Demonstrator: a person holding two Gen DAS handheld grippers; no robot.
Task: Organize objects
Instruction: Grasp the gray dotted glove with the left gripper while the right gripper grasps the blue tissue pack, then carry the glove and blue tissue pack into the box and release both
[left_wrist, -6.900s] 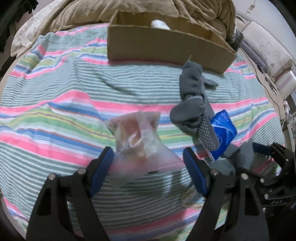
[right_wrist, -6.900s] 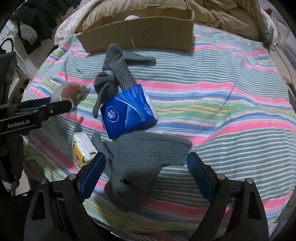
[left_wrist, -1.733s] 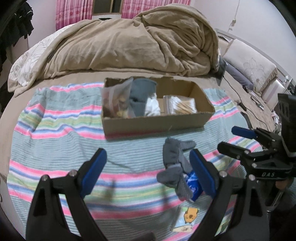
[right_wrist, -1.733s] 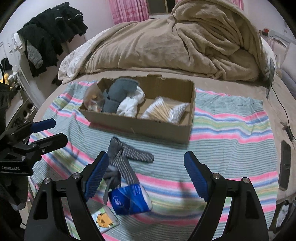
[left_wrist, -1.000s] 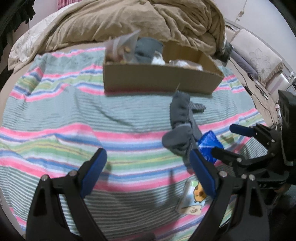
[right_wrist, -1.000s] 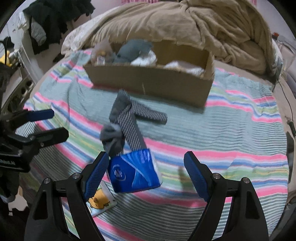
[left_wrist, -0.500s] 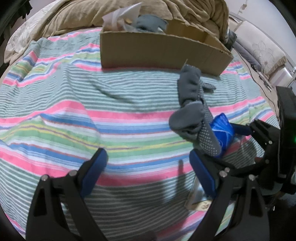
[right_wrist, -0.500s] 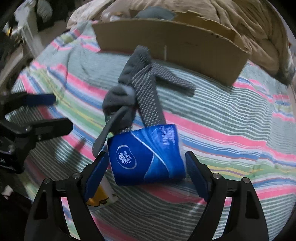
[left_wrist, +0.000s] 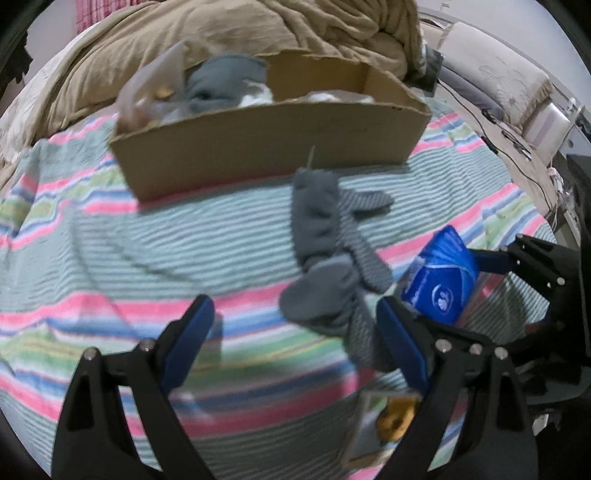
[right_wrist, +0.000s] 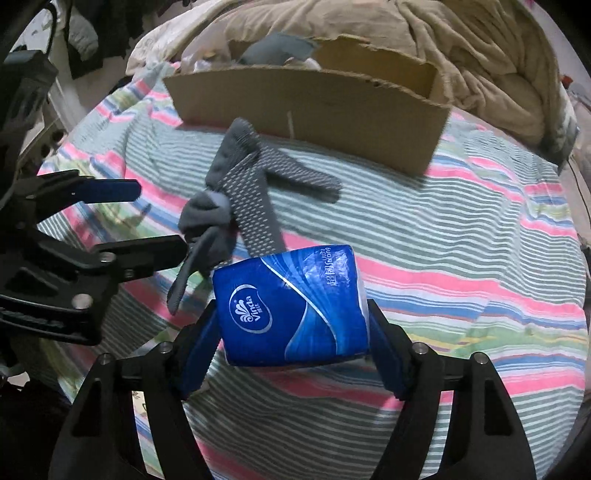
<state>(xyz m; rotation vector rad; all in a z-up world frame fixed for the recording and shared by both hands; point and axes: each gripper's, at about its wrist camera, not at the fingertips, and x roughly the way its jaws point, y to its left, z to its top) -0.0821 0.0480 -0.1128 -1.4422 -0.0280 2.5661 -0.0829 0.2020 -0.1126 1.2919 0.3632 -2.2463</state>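
Cardboard box: ahead of both tools, partly filled. Grey socks: limp, tangled, just ahead of the left gripper, which is spread and empty; best pinched at the bunched middle. Tissue pack: light, squashy, slick wrapper, pinched across its ends by the right gripper.

A bed with a striped blanket carries a cardboard box, grey socks, a small cartoon-printed packet and a heaped beige duvet
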